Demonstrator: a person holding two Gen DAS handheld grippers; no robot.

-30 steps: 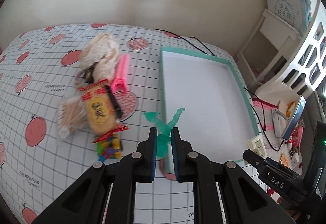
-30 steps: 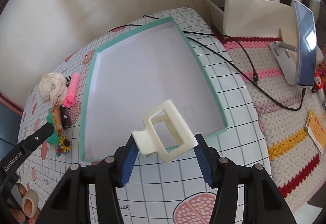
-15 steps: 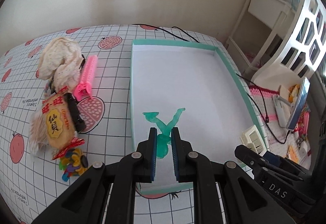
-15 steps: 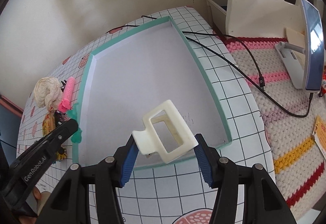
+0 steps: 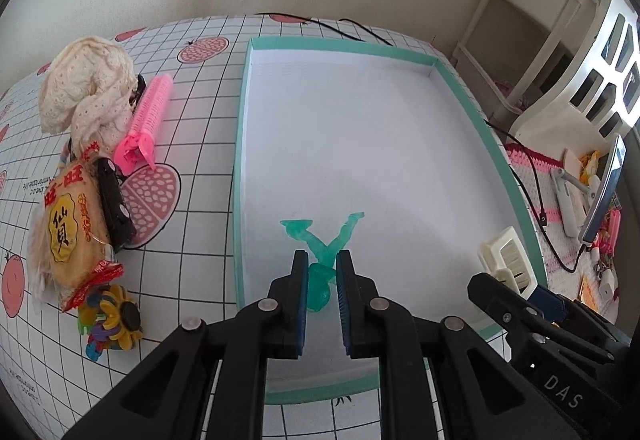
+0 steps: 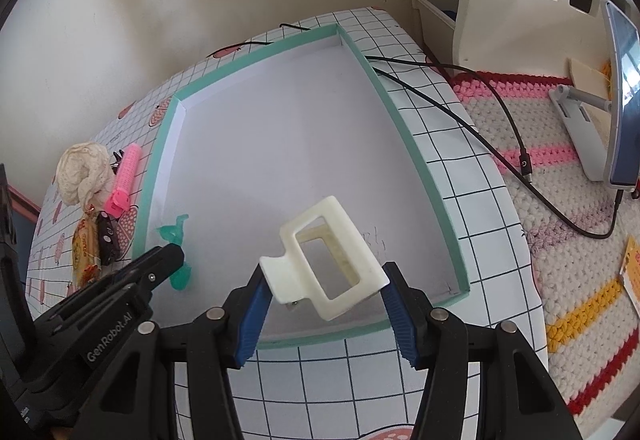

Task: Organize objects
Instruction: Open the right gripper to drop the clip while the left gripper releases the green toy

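My left gripper [image 5: 322, 263] is shut on a translucent green hair clip [image 5: 325, 244], held over the near left part of the teal-rimmed white tray [image 5: 239, 143]. In the right wrist view the same green clip [image 6: 176, 236] pokes out past the left gripper's black finger above the tray [image 6: 416, 143] floor. My right gripper [image 6: 322, 280] is shut on a cream claw hair clip [image 6: 324, 260], held above the tray's near edge. That cream clip [image 5: 506, 260] also shows at the right of the left wrist view.
Left of the tray lie a cream lace scrunchie [image 5: 86, 87], a pink hair roller [image 5: 146, 119], a snack packet [image 5: 74, 220], a black clip [image 5: 116, 207] and a flower hair tie [image 5: 116, 316]. Black cables [image 6: 500, 135] run to a phone on a stand [image 6: 620, 95] on the crochet mat.
My left gripper has carried the green clip rightward from the tray's left rim to over the tray floor. The right gripper with the cream clip has moved slightly forward over the near edge.
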